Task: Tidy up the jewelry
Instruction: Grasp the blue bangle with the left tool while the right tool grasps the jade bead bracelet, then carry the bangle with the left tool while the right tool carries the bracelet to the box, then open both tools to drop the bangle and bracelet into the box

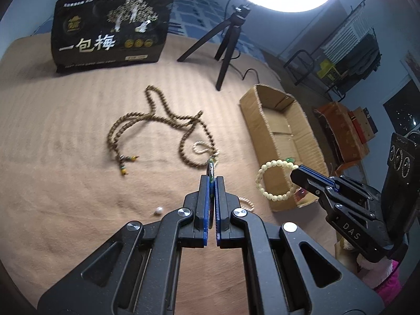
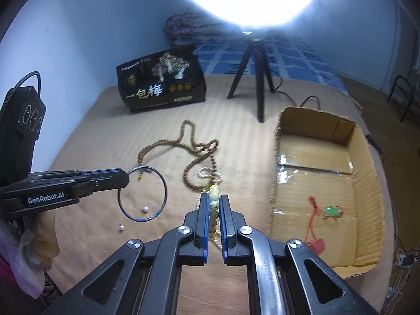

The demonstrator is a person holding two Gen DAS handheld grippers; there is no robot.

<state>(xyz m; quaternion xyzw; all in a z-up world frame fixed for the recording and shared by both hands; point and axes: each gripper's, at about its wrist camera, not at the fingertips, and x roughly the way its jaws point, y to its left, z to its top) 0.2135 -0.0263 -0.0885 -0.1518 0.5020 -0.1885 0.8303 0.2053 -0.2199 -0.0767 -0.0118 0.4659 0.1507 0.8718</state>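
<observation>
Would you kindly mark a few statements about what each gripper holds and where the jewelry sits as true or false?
1. The left gripper holds a thin metal bangle. True.
2. The right gripper is open. False: it is shut on a pale bead bracelet.
3. The cardboard box holds a red-corded green pendant. True.
4. The long brown bead necklace lies inside the box. False: it lies on the tan blanket.
</observation>
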